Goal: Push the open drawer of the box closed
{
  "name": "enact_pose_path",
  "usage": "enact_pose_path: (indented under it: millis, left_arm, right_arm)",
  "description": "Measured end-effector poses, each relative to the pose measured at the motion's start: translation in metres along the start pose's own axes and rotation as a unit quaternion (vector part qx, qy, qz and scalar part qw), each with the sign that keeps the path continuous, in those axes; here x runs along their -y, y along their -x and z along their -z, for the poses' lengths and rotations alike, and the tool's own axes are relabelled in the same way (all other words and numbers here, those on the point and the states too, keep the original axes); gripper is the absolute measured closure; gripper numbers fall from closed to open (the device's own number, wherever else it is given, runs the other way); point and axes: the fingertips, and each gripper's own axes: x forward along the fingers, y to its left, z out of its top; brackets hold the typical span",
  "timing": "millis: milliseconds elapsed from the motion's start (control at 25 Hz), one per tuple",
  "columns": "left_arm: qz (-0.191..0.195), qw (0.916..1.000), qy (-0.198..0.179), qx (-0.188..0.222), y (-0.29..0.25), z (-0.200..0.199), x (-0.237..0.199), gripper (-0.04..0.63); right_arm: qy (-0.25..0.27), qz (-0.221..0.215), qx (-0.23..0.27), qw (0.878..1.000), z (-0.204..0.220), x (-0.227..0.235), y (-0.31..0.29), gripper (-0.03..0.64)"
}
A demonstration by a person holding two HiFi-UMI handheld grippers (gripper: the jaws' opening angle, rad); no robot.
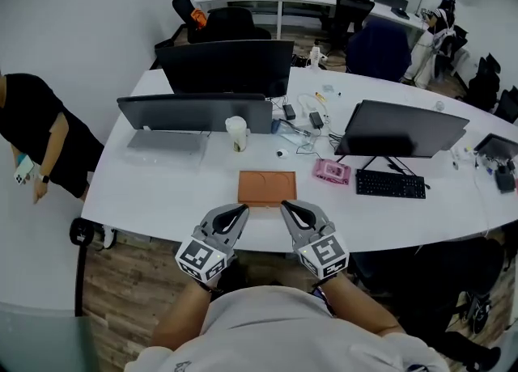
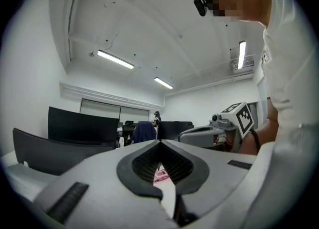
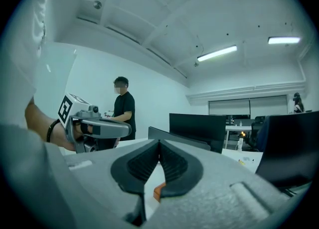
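A flat orange-brown box (image 1: 267, 188) lies on the white table (image 1: 162, 192) near its front edge. A small pink box (image 1: 332, 171) sits to its right, and I cannot make out a drawer on either. My left gripper (image 1: 243, 210) hovers at the orange box's near left corner, shut and empty. My right gripper (image 1: 285, 205) is at the near right corner, also shut with nothing held. Through the hollow of the left gripper (image 2: 160, 142) I glimpse the pink box (image 2: 160, 175). Below the right gripper (image 3: 159, 141) a corner of the orange box (image 3: 158, 191) shows.
Behind the boxes are three dark monitors (image 1: 194, 112), a white cup (image 1: 235, 133), cables (image 1: 303, 124) and a black keyboard (image 1: 390, 183). A person in black (image 1: 32, 132) stands left of the table. Office chairs (image 1: 231, 23) and another desk fill the back.
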Motion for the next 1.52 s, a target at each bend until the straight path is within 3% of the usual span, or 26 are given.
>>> enact_pose_path:
  millis: [320,720,1160,1520]
  left_arm:
    - [-0.017,0.9995,0.011,-0.026,0.026,0.020,0.031,0.597]
    - [0.008,0.9997,0.002,-0.025,0.055,0.012,0.051,0.597]
    - [0.028,0.9994,-0.006,-0.017,0.152,-0.005,0.057,0.597]
    - [0.032,0.9995,0.001,-0.008,0.247,-0.021,0.067,0.597]
  right_arm:
    - [-0.021,-0.011,-0.003,1.000,0.017,-0.005,0.037,0.614]
    - [-0.006,0.004,0.007,1.000,0.010,-0.037,0.062,0.614]
    - [0.012,0.019,0.014,1.000,-0.012,-0.119,0.075,0.614]
    - [-0.009,0.022,0.018,1.000,-0.012,-0.205,0.103,0.614]
